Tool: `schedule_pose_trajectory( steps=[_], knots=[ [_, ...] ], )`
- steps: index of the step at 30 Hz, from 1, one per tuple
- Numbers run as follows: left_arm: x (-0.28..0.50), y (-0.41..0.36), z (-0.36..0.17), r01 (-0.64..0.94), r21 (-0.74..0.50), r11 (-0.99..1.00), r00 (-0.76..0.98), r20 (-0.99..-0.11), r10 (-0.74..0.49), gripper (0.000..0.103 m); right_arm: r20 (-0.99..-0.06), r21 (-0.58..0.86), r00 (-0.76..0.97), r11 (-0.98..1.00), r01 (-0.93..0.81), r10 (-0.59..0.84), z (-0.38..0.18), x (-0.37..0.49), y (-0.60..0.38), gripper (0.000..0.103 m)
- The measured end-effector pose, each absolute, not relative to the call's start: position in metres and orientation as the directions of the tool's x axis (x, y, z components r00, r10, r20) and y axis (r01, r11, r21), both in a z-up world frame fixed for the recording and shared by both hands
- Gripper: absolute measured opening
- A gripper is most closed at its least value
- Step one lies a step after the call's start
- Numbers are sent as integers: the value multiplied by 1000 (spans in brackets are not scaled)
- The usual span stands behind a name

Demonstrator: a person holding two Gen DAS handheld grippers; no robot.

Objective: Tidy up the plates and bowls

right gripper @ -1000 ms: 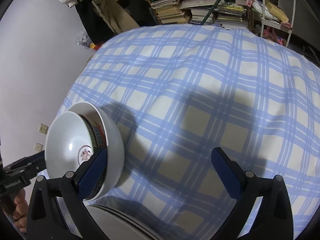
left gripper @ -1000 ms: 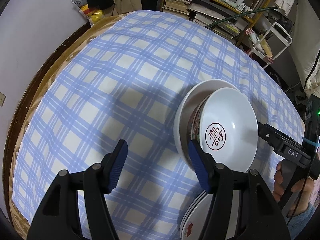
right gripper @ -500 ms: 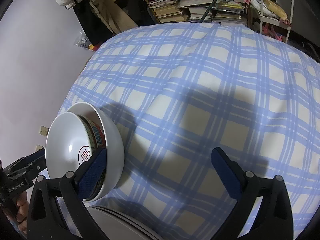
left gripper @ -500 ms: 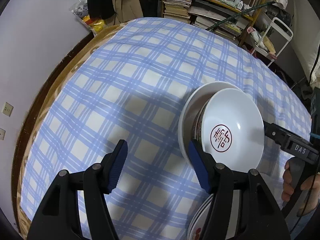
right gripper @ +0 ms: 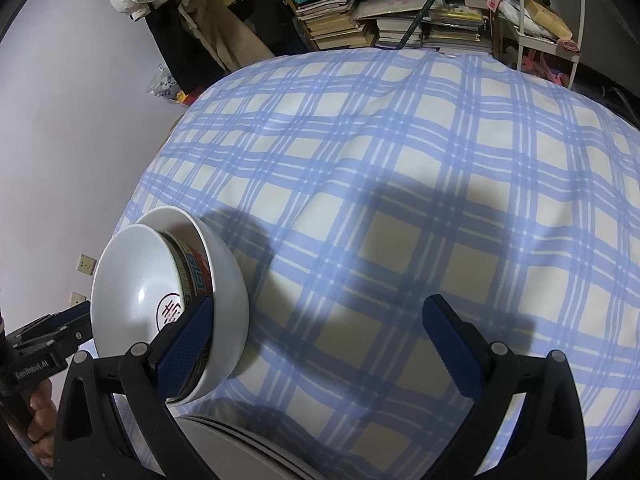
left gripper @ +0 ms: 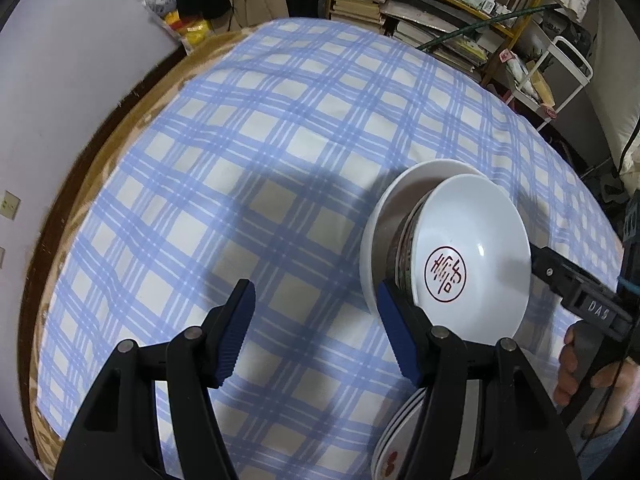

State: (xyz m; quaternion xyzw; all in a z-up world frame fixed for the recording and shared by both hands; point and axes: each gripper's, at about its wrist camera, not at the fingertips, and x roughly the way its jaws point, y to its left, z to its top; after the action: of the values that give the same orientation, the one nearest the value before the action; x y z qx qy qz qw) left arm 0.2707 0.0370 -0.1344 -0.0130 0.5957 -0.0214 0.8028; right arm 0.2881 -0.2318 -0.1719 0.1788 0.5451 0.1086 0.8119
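Left wrist view: left gripper [left gripper: 316, 334] jaws spread wide, nothing between them, stack of bowls [left gripper: 452, 248] at 3 o'clock on the checked cloth [left gripper: 260, 152]. Right gripper [right gripper: 320, 352] is wide open too, empty, bowls at its 9 o'clock, plates [left gripper: 396, 436] just below.

A lived-in room of a home is shown; a round wooden table [left gripper: 60, 216] is covered by a blue-and-cream checked cloth [left gripper: 280, 128]; beyond it, far ahead of the claw, yellow-framed shelves [left gripper: 516, 28] are crammed with stacked books and papers [right gripper: 332, 20]; hung garments [right gripper: 208, 20] are seen ahead to the left against a plain wall, and wall sockets [right gripper: 85, 265] are set low at the left.
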Motion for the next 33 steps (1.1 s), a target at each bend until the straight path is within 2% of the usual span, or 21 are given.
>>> schedule_pose_trajectory(
  steps=[11,13,17,19,20,21,22,24,27,33],
  knots=[
    [281,37,-135,11,-41,999,273,-961,-42,60,-854,383,389,924,19,346,-168,289,-229,103],
    [282,36,-135,16,-38,999,273,-961,-41,56,-855,385,383,923,15,350,-166,288,-230,102],
    [285,29,-132,45,-44,998,271,-961,-55,36,-854,403,364,915,11,372,-162,289,-226,85],
    [287,26,-131,44,-56,997,266,-962,-66,29,-849,423,352,906,3,395,-159,290,-224,71],
    [288,25,-131,47,-65,997,261,-962,-75,24,-841,443,346,897,-2,416,-158,290,-223,58],
    [288,23,-131,52,-67,996,259,-963,-78,23,-835,458,338,889,-7,433,-158,291,-221,49],
    [288,21,-130,56,-66,996,260,-962,-79,20,-832,468,333,884,-10,444,-157,291,-220,45],
    [288,17,-129,71,-63,995,262,-962,-80,18,-822,488,326,873,-19,466,-156,292,-216,28],
    [288,12,-128,96,-30,995,262,-964,-54,16,-815,507,315,862,-16,486,-156,293,-213,19],
    [288,11,-127,96,-13,995,253,-967,-37,19,-825,499,297,866,-15,480,-155,294,-210,18]
  ],
)
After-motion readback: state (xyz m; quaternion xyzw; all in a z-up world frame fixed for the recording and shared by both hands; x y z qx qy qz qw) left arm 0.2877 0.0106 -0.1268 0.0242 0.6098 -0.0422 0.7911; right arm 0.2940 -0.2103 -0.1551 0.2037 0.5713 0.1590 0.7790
